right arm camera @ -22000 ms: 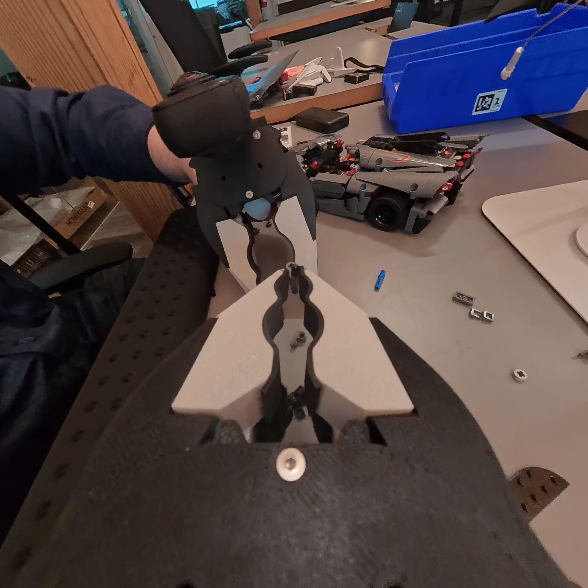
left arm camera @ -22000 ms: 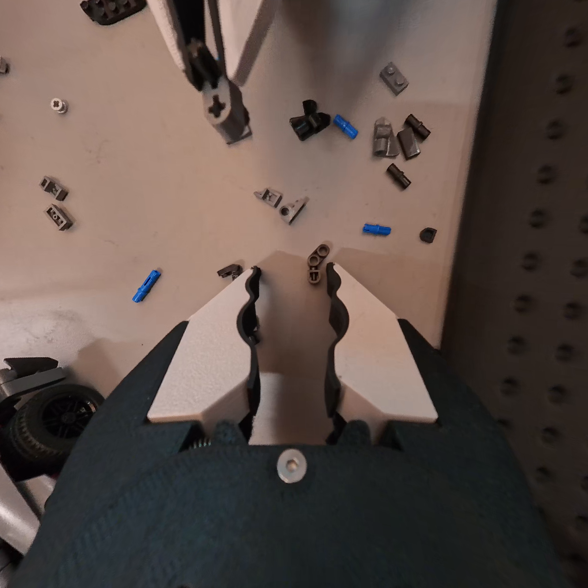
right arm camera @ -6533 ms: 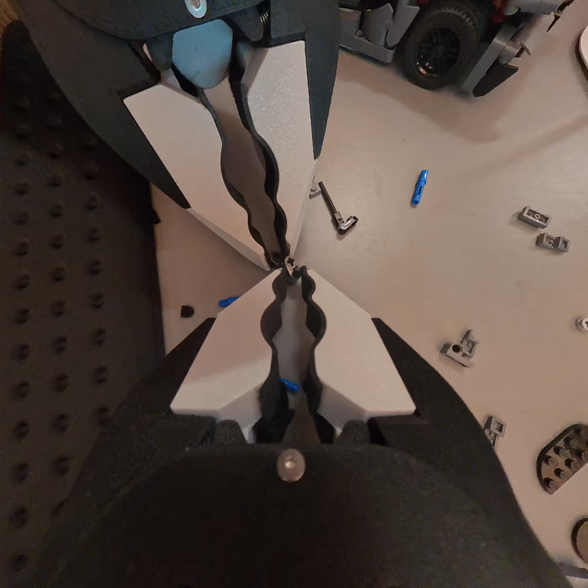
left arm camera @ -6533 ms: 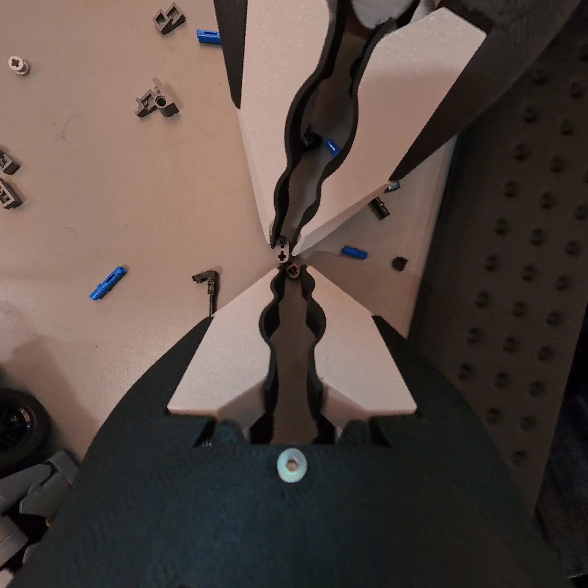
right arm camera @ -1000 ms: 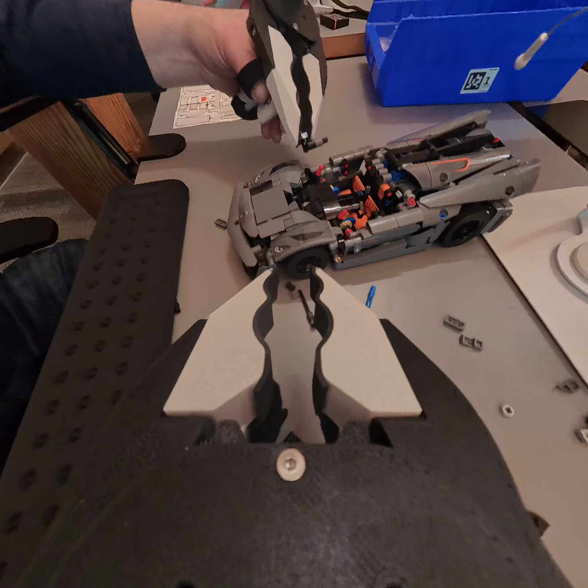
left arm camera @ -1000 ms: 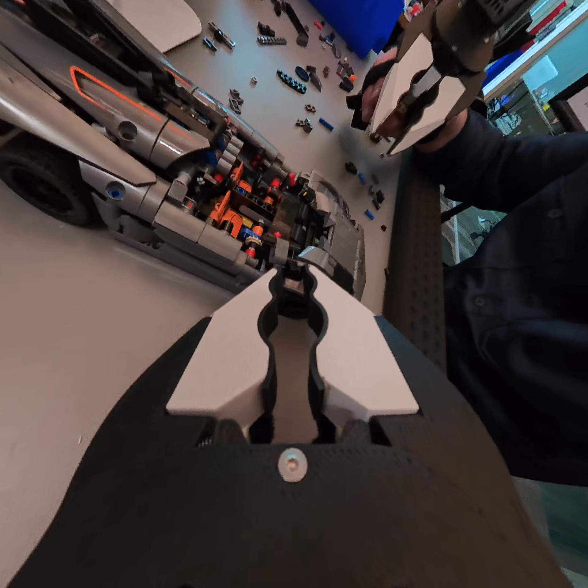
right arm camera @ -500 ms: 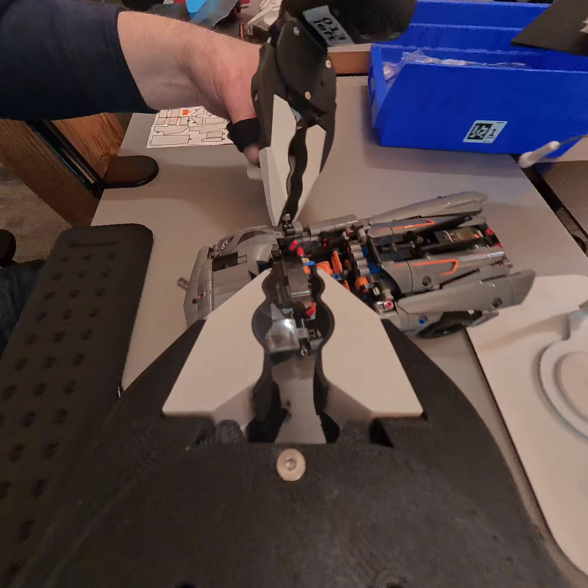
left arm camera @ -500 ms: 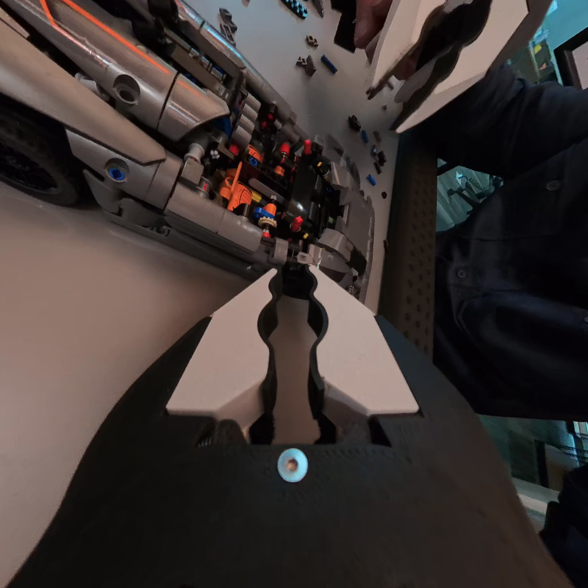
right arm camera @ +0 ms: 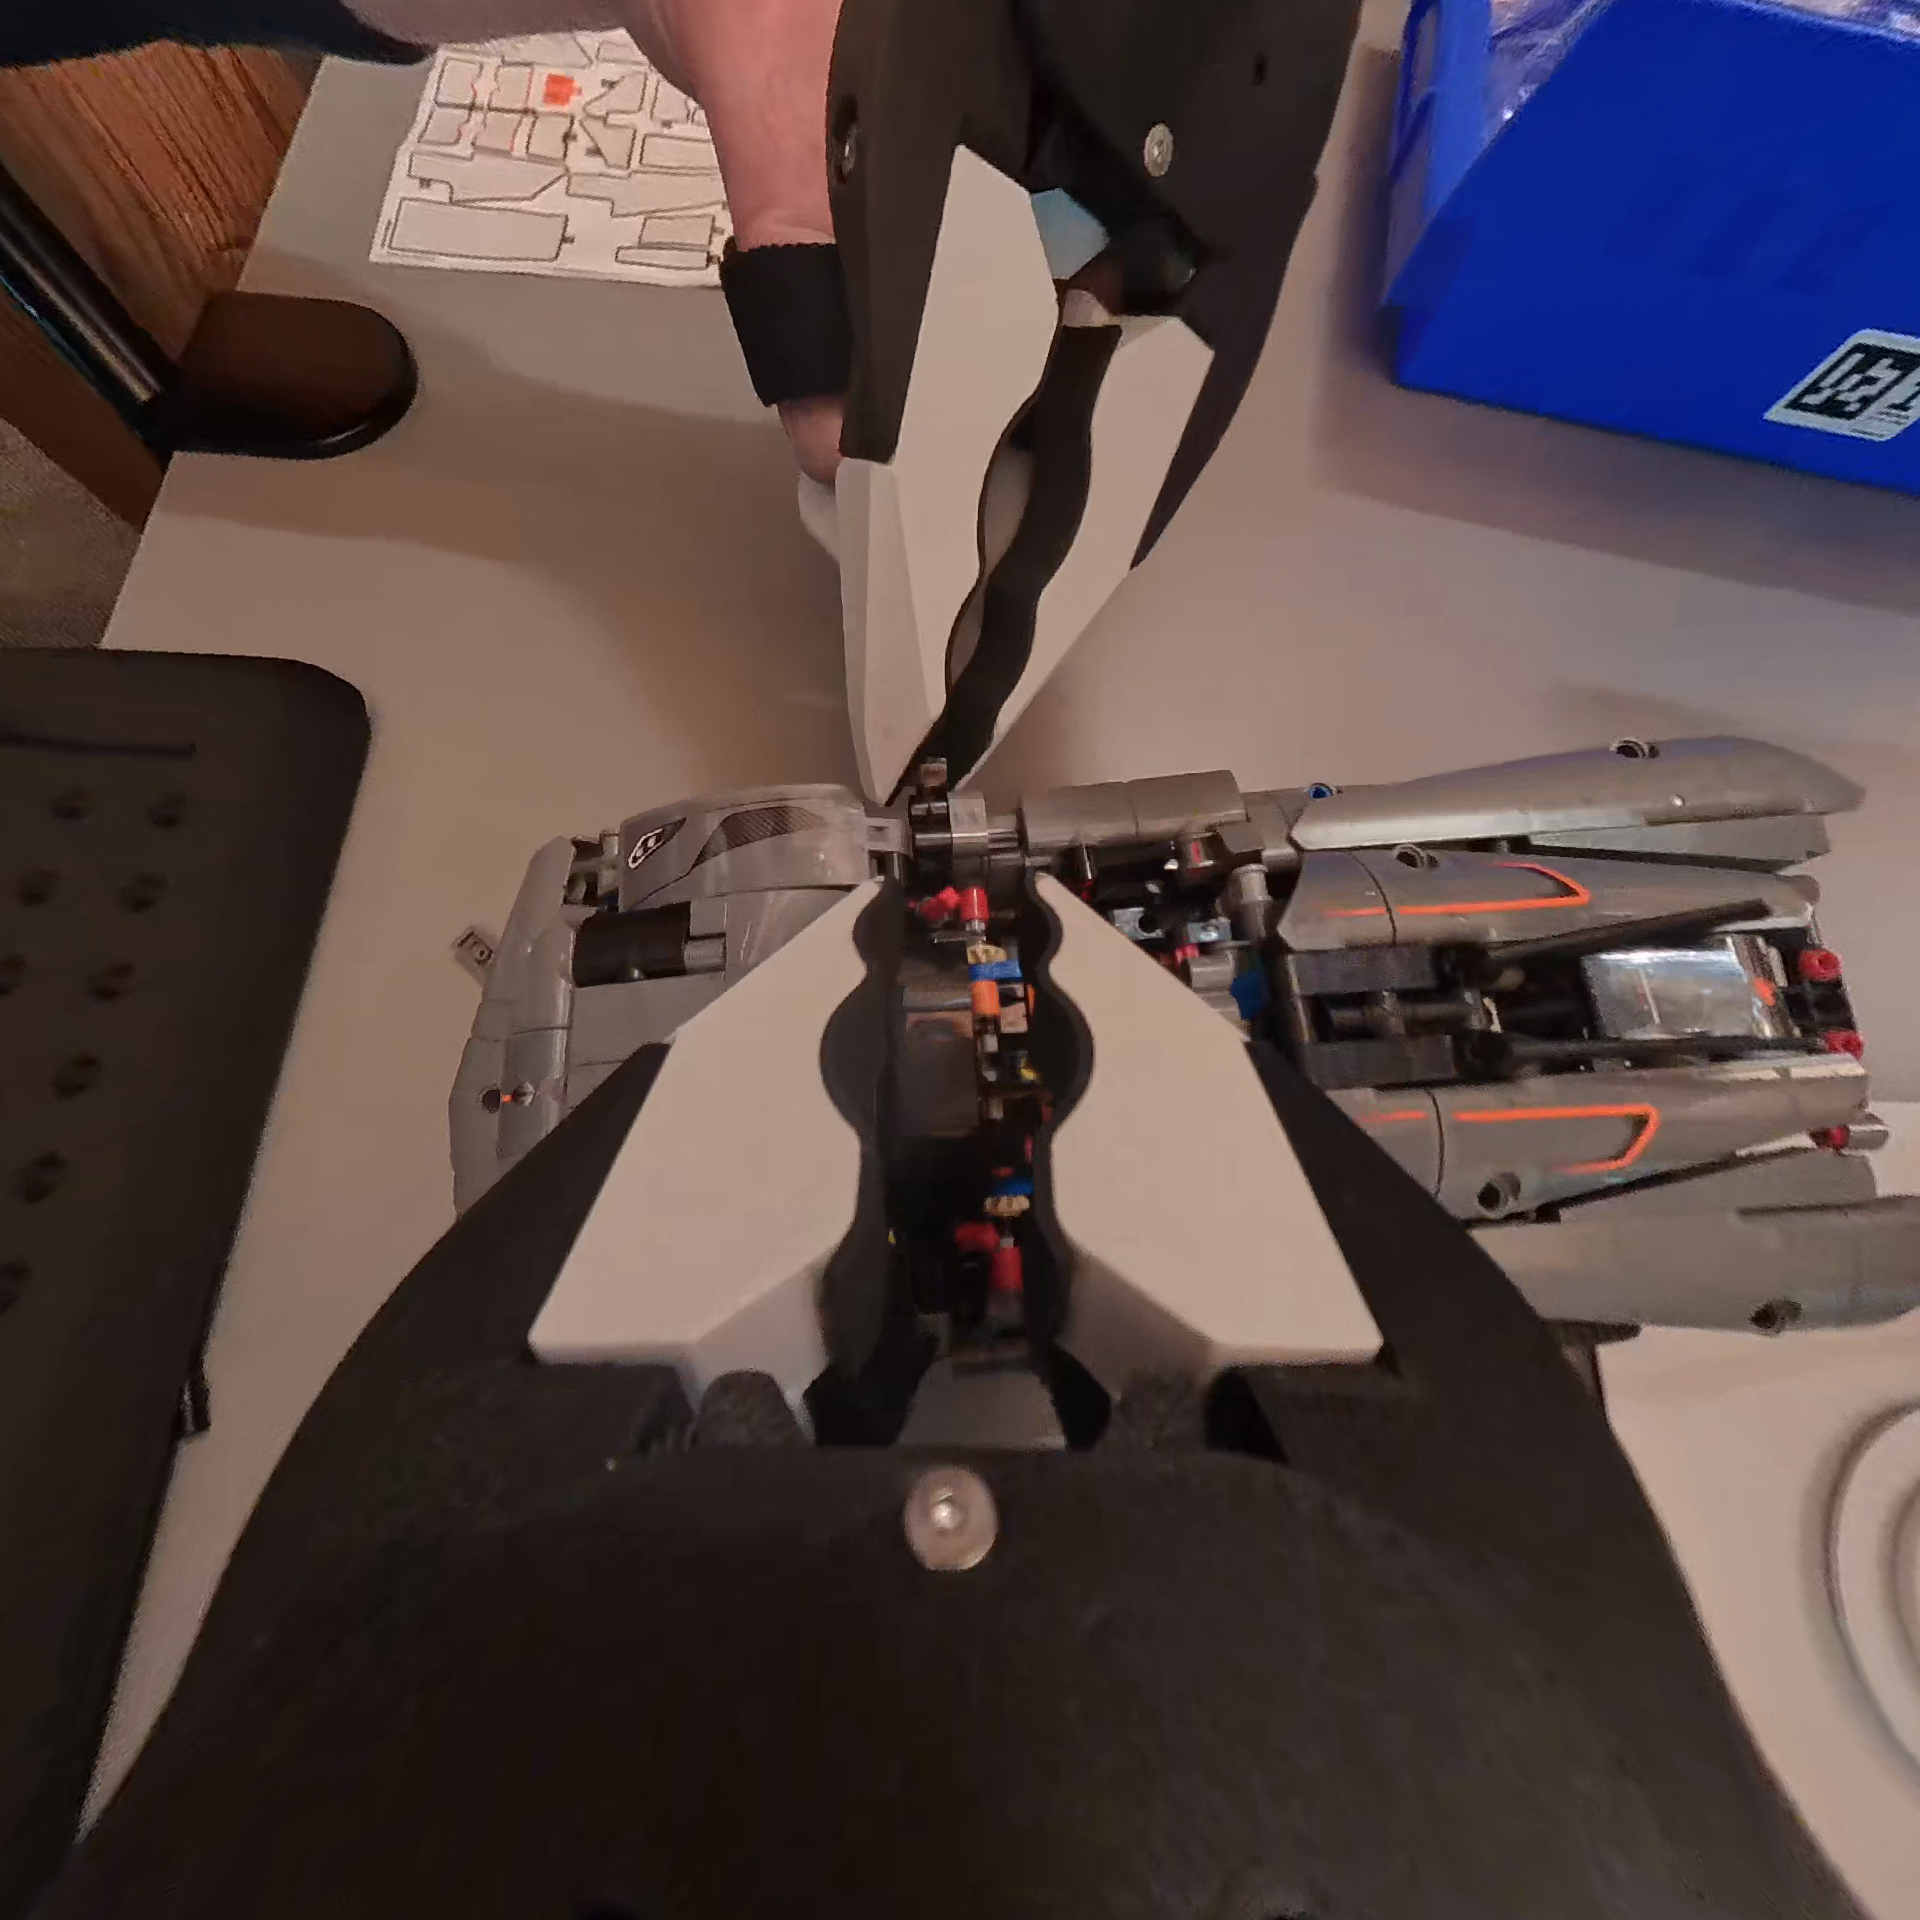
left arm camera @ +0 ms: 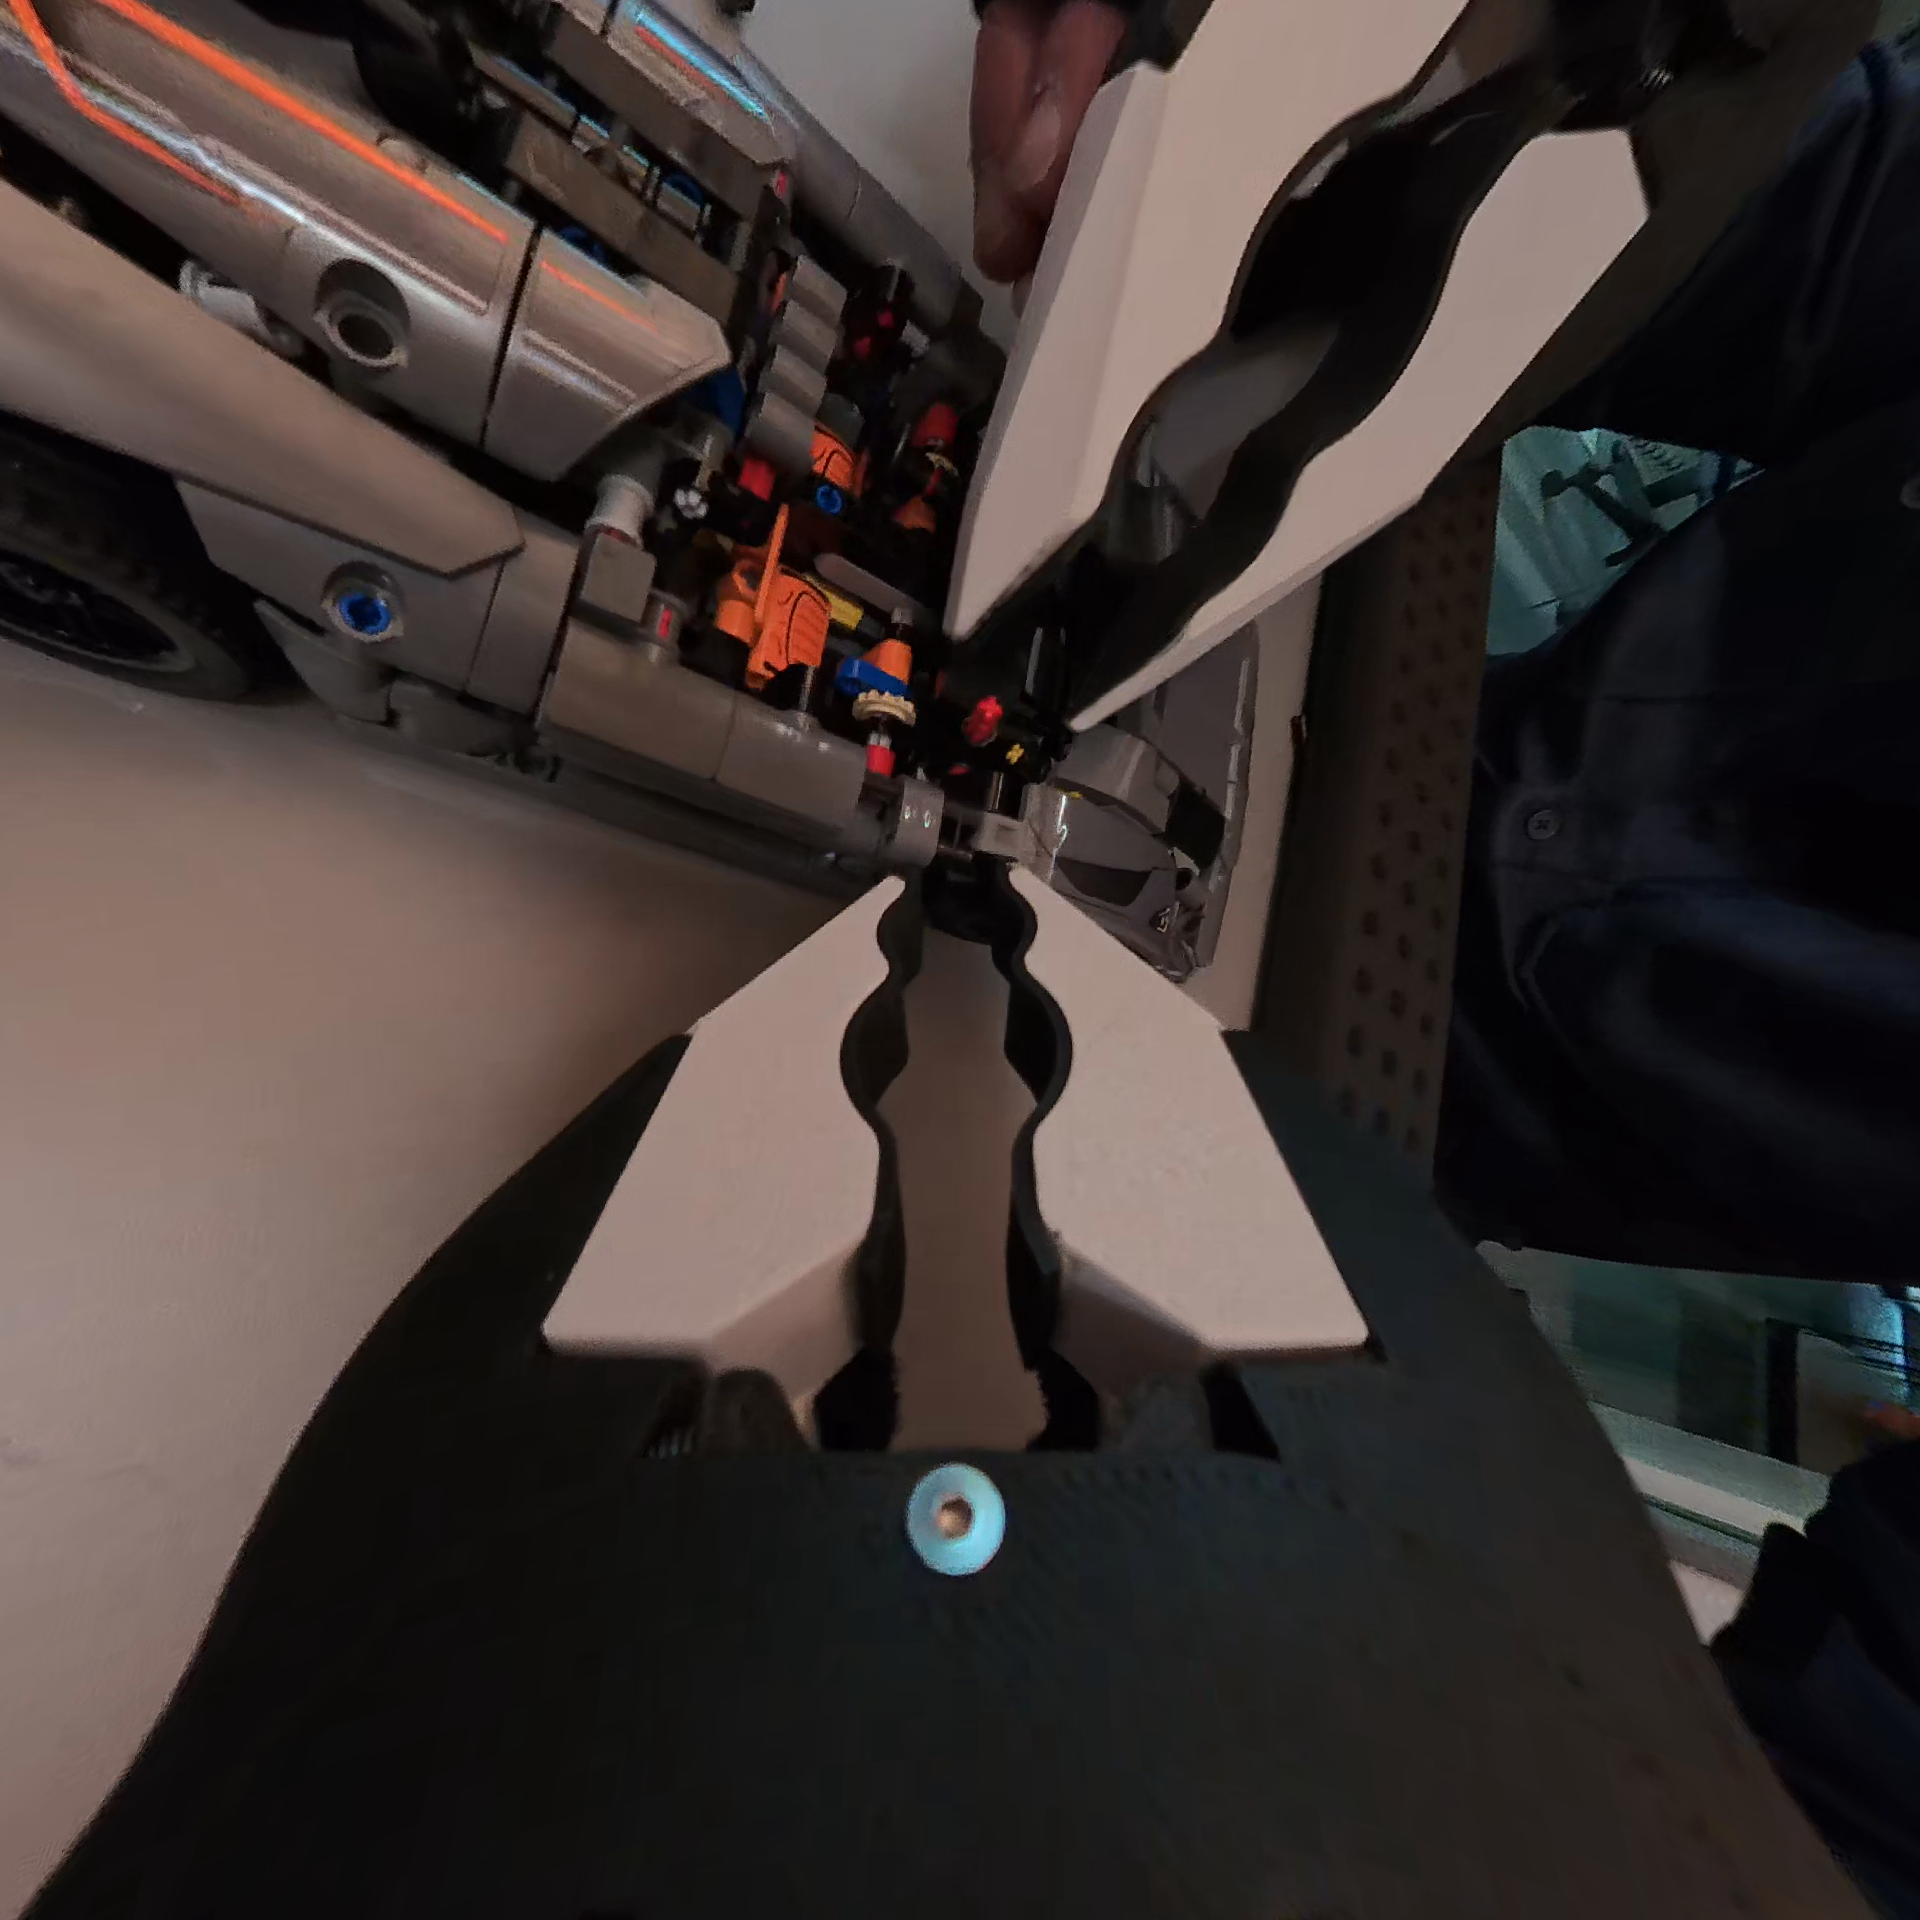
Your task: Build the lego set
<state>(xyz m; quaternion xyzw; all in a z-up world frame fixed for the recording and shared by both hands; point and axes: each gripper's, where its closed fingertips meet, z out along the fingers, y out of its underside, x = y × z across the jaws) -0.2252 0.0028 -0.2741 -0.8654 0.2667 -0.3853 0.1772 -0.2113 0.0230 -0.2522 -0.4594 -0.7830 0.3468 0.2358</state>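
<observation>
Largely assembled, the car (right arm camera: 1351, 966) rests on the table (right arm camera: 520, 582); the left gripper (left arm camera: 956, 894), nearly closed on a small dark piece (left arm camera: 961, 902), seats it at the car's side, while the right gripper (right arm camera: 961, 883) hovers empty, part-open, with loose pieces presumably left.

Left hand-held gripper (left arm camera: 961, 899) pinching dark piece (left arm camera: 961, 902) — against lego car (left arm camera: 623, 644).

Black gripper bodies (left arm camera: 957, 894), 2 white wavy-edged fingers (left arm camera: 1164, 1143), navy sleeve (left arm camera: 1704, 935).
</observation>
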